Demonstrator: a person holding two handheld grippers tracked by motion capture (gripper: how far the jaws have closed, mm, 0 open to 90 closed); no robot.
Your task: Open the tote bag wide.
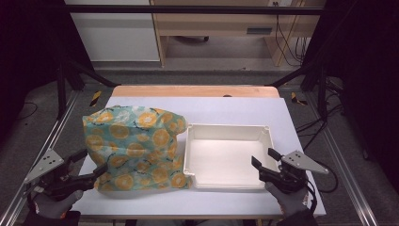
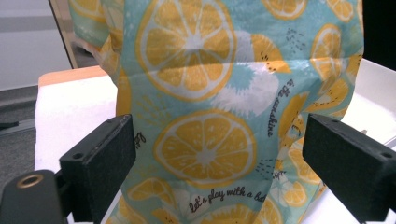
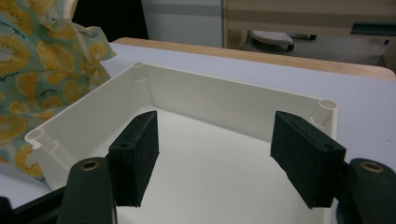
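The left tongs (image 1: pixel 89 162) stand wide, jaws apart just beside the lemon-print bag (image 1: pixel 134 146), pressing nothing. The right tongs (image 1: pixel 264 159) gape over the near right corner of the white tray (image 1: pixel 226 132). Both things rest touching on the white surface (image 1: pixel 235 106).

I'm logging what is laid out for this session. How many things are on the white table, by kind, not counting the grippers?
Lemon-print cloth bag: 1
White plastic tray: 1
Total: 2
Both sit on the white table, the bag left of the tray in the high view.
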